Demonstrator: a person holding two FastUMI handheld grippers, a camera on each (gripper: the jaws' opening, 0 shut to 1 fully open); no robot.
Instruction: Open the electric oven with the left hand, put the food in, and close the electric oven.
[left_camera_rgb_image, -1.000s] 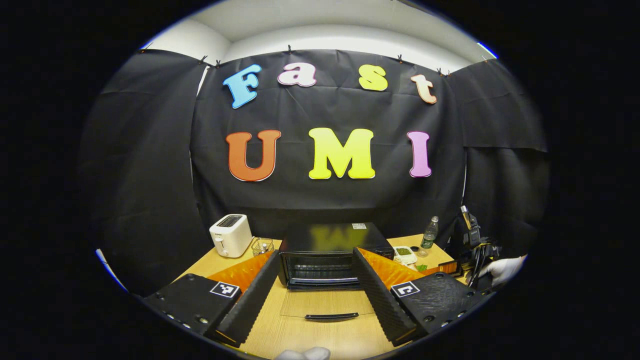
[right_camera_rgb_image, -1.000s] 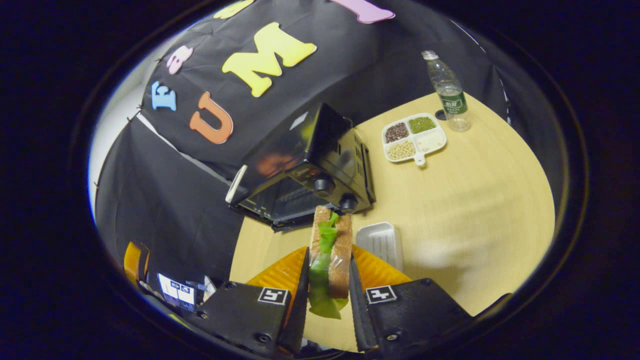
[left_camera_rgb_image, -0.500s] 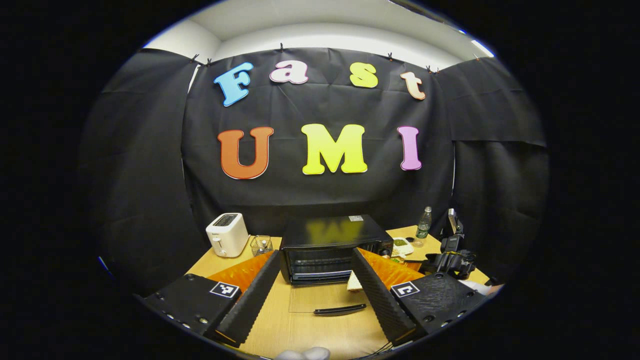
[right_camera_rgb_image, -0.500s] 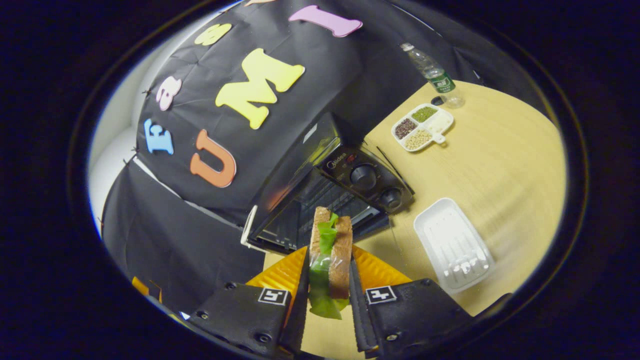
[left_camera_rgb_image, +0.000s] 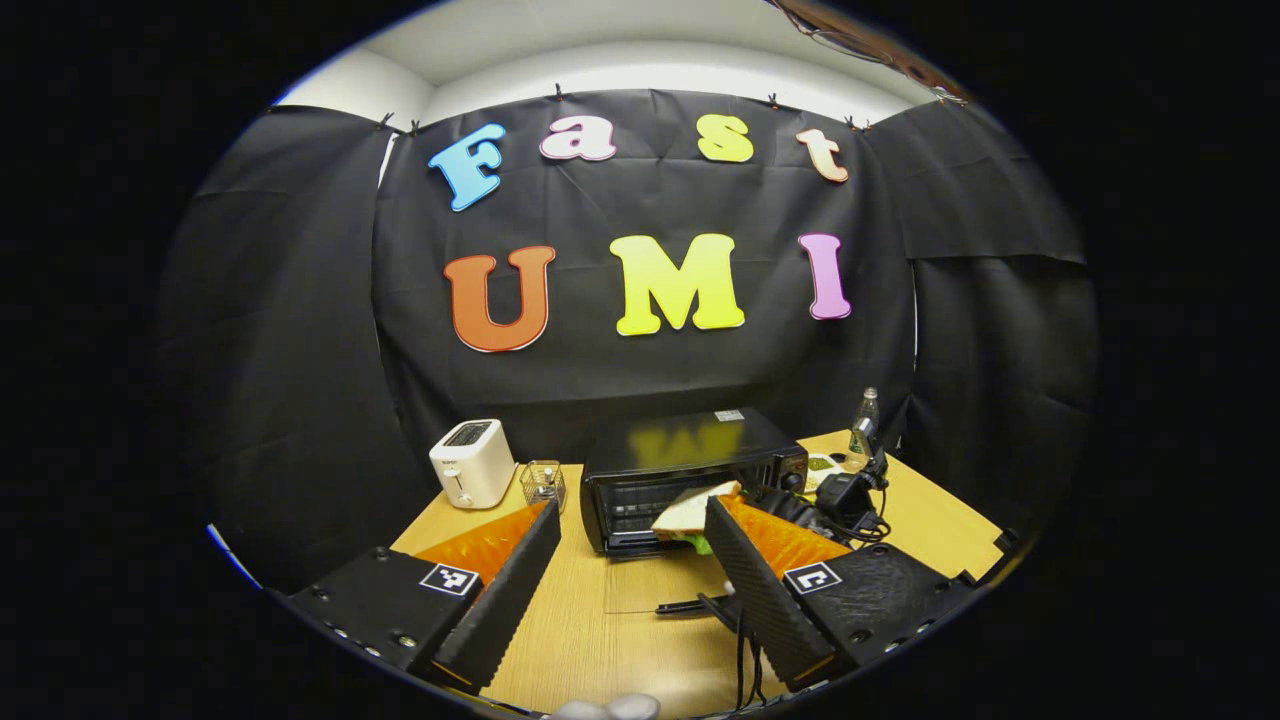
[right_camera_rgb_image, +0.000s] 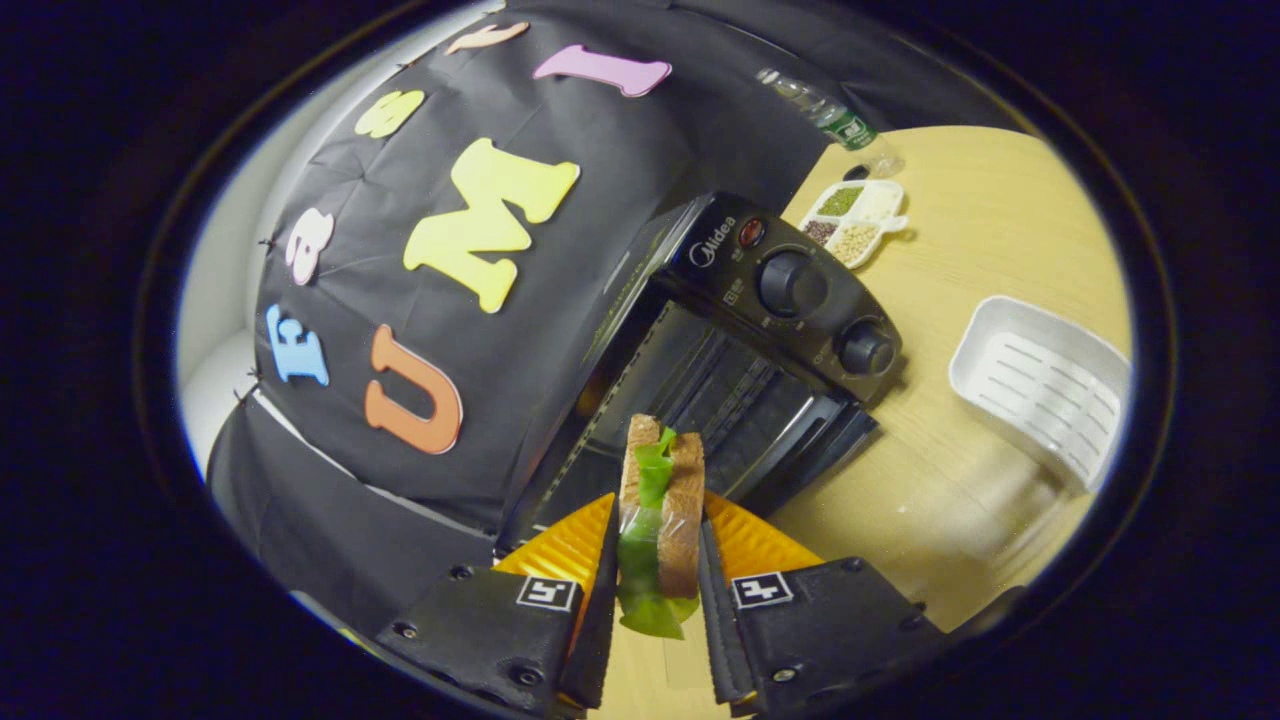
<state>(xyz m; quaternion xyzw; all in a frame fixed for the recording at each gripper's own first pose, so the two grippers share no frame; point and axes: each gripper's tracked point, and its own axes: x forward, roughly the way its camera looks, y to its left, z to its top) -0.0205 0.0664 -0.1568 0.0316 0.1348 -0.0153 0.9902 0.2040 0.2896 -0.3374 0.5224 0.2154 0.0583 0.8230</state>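
Right gripper view: right gripper (right_camera_rgb_image: 655, 560) clamped on sandwich (right_camera_rgb_image: 658, 520) at the open oven (right_camera_rgb_image: 740, 340) mouth, left gripper (left_camera_rgb_image: 625, 580) fingers apart and holding nothing, risk: tilted sandwich may catch the rack (right_camera_rgb_image: 730, 400) edge and slip or shed lettuce.

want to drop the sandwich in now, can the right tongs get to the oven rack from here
Probably yes: the oven door is down, the sandwich sits at the mouth, and nothing blocks the rack.
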